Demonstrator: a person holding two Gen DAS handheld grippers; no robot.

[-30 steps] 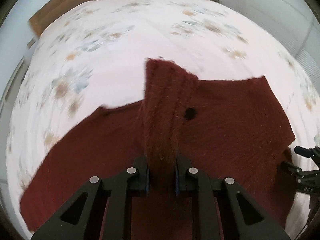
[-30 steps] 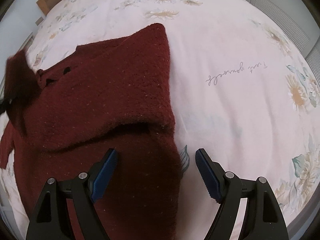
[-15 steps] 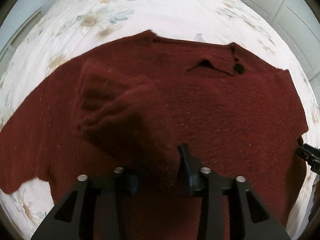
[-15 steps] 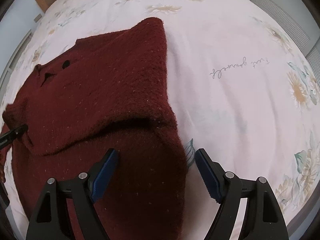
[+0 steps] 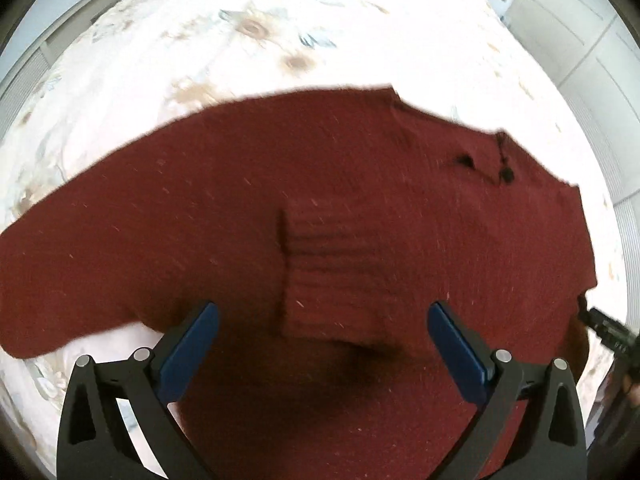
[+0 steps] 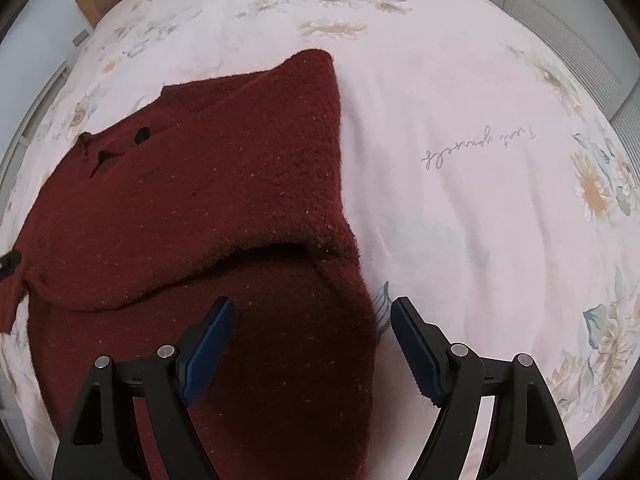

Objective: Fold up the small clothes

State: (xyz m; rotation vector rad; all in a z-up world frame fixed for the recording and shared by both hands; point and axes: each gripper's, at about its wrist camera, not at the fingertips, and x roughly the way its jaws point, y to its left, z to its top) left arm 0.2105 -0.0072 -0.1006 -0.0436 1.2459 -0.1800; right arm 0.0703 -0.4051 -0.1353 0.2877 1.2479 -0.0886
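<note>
Now the left tool (image 5: 322,322) is hanging over the dark red sweater (image 5: 280,208), its jaws having just been opening wide, nothing between the pads; the ribbed cuff (image 5: 332,276) is lying flat at twelve o'clock from them. The right tool (image 6: 312,320) is hovering agape over the sweater's folded edge, gripping nothing. The sweater is lying spread on the flowered bed (image 6: 480,208).

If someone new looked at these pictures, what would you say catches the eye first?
The dark red knitted sweater stands out at once, spread across a pale bedsheet printed with flowers. A ribbed cuff lies folded onto its middle, just beyond the left gripper, whose jaws have just been opening and now hold nothing. The right gripper hangs open over the sweater's edge.
</note>
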